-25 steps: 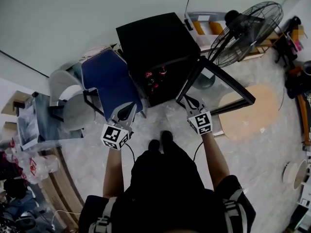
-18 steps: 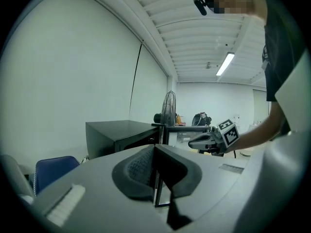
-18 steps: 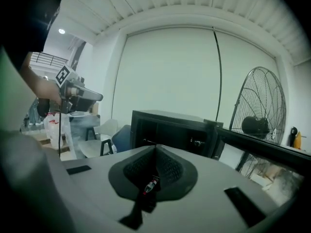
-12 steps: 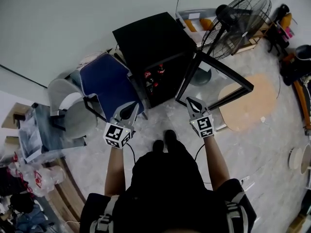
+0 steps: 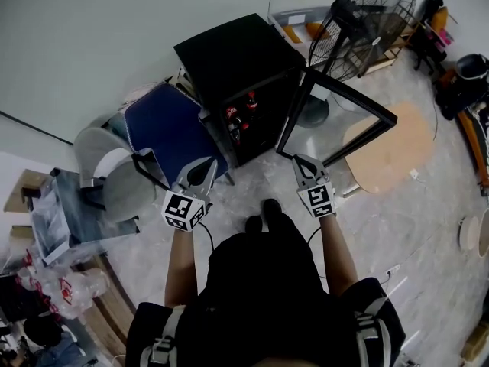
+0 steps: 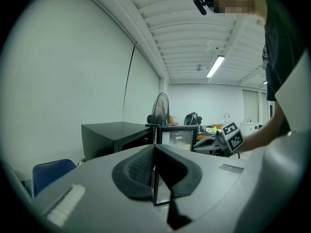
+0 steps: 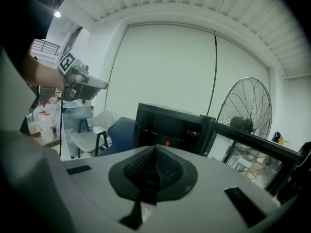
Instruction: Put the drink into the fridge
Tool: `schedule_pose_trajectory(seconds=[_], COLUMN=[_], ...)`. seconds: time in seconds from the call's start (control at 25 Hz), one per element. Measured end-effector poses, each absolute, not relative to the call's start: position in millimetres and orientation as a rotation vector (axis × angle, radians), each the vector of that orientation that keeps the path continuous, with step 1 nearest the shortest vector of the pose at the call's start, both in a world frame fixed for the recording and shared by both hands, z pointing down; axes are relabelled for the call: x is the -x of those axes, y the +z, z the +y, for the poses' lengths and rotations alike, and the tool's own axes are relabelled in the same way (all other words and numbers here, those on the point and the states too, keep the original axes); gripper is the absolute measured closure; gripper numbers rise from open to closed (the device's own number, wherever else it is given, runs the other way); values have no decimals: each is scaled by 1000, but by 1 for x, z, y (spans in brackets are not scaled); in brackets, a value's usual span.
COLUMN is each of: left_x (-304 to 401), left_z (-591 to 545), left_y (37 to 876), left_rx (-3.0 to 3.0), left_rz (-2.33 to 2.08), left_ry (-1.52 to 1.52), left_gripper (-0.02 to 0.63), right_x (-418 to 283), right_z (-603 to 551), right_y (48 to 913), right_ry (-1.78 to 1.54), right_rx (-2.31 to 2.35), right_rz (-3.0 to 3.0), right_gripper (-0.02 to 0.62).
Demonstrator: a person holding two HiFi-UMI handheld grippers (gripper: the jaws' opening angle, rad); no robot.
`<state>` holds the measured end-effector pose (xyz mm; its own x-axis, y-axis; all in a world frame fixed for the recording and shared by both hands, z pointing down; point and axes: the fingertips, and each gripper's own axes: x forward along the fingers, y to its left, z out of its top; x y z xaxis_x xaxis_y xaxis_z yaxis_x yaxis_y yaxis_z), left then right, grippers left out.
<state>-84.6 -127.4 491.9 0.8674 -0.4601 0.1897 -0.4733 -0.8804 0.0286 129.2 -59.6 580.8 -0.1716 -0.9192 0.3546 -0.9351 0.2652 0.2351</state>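
A plain pale wall [image 5: 92,44] rises behind a grey speckled stone floor [image 5: 412,228]. Near the wall stands a dark blue padded chair [image 5: 164,128], and just beside it a light grey plastic chair [image 5: 122,189]. A black wire-caged pedestal fan [image 5: 374,21] stands further right. A long tube light [image 6: 215,66] glows on the ribbed white ceiling [image 6: 189,28].

My left gripper [image 5: 205,167] and right gripper [image 5: 300,160] are grey, each with a black-and-white square-patterned cube. The fridge [image 5: 237,56] is black, the drinks [image 5: 250,102] show red, the chair [image 5: 168,132] is blue, and the floor [image 5: 256,182] is mottled pale grey.
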Motion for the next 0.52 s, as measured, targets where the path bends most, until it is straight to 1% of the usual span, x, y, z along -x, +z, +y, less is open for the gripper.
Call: schedule_pose_trajectory(seconds=[0.52], left_x=[100], left_z=[-123], left_y=[508], left_rx=[-2957], left_rz=[-699], left_ry=[302], left_gripper=[606], right_x=[-126], right_z=[-48], right_y=[573], right_ry=[163], right_rx=[-1852], right_rz=[-2117], right_gripper=[594])
